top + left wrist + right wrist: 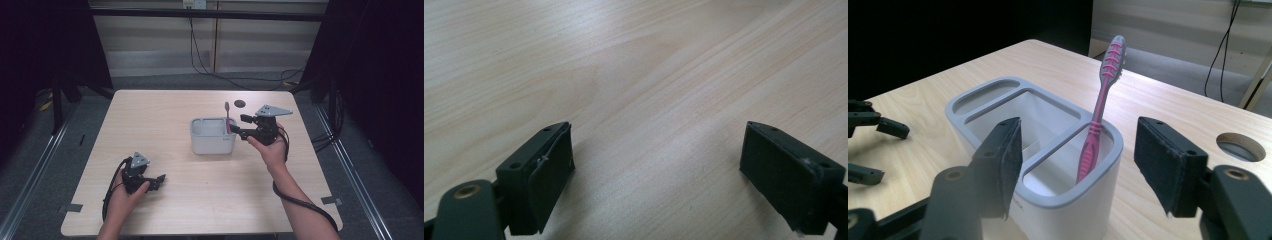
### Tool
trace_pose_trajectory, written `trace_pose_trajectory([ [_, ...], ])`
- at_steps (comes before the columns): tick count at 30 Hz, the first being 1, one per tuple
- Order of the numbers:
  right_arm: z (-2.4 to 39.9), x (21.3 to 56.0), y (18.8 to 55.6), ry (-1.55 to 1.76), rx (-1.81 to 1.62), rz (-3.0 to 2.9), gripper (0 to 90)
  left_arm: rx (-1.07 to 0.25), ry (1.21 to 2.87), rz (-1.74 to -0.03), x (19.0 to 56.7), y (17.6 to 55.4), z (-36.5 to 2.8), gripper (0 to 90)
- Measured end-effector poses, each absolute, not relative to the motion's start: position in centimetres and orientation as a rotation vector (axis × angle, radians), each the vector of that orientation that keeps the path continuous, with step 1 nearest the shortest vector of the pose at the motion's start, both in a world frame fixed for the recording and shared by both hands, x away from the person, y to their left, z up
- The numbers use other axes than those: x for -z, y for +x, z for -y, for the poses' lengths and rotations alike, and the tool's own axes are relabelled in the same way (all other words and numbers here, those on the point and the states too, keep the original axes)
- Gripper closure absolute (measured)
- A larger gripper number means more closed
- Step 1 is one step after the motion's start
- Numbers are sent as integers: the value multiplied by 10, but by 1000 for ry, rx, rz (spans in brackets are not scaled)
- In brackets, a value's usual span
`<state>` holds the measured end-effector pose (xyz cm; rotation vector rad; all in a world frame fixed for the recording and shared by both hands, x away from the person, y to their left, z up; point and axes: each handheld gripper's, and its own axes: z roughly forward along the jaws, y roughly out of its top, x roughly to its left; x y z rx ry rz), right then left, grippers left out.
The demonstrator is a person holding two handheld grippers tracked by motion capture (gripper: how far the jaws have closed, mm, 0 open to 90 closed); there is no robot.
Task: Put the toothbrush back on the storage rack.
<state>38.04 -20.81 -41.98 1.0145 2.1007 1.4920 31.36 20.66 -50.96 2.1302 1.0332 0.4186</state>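
toothbrush [1096, 131] upright in holder [212, 142] at table [200, 210] centre, right claw [239, 126] just beside

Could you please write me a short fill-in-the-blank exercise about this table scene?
1. The pink toothbrush stands in the white ____.
2. The right gripper has its jaws ____, apart from the toothbrush.
3. The left gripper hovers over bare ____.
4. The holder sits on the ____.

Missing words: holder; open; wood; table

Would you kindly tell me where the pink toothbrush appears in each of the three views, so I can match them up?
High view: the pink toothbrush stands at the right end of the holder, centre of the table.
Left gripper view: not in it; bare tabletop between open jaws.
Right gripper view: the toothbrush leans in the nearest compartment, centre frame.
Shared landmark: the holder.
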Motion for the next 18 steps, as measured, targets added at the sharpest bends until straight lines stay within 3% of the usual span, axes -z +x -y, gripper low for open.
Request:
trace_pose_trajectory([
  [18, 228, 422, 369, 1025, -1425, -2164, 271, -418, 2130, -1033, 510, 314, -207, 133],
])
